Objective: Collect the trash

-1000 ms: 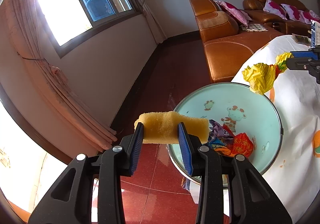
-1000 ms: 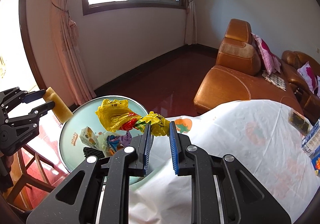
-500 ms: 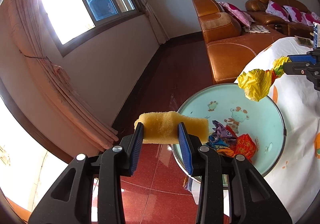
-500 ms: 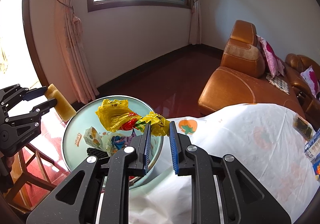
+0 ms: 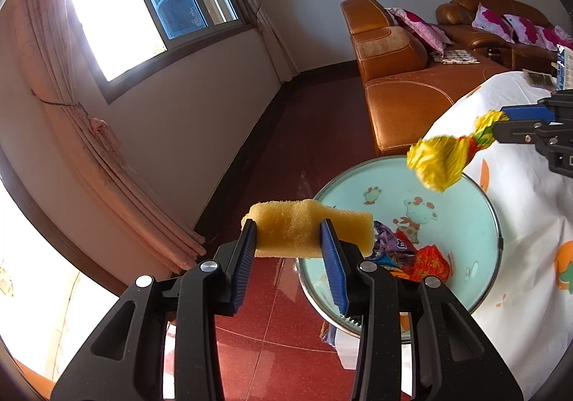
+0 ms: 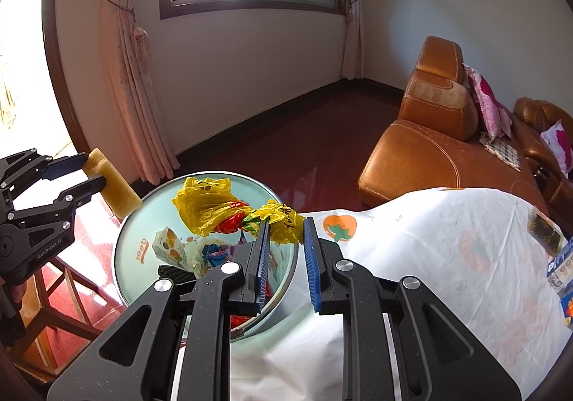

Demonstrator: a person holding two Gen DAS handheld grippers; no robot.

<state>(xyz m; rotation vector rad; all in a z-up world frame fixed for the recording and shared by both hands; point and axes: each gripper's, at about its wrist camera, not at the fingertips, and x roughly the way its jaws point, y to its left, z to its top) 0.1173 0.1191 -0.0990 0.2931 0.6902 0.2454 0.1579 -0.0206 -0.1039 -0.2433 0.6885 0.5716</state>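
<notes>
My left gripper (image 5: 288, 234) is shut on a yellow sponge (image 5: 308, 230) and holds it just outside the left rim of a pale green basin (image 5: 472, 186). It also shows in the right wrist view (image 6: 95, 170). My right gripper (image 6: 284, 225) is shut on a crumpled yellow plastic bag (image 6: 211, 204) that hangs over the basin (image 6: 132, 229). The bag also shows in the left wrist view (image 5: 442, 157). Several wrappers (image 5: 428, 259) and a small carton (image 6: 168, 245) lie in the basin.
The basin sits at the edge of a table under a white fruit-print cloth (image 6: 447, 257). An orange leather sofa (image 6: 429, 150) stands beyond it. Boxes (image 6: 560, 265) lie at the table's right. A wooden chair (image 6: 64, 297) stands below the left gripper, over red floor tiles (image 5: 272, 322).
My right gripper has carried the yellow bag further over the basin. The basin has drawn closer in both views. The left gripper keeps its hold on the sponge.
</notes>
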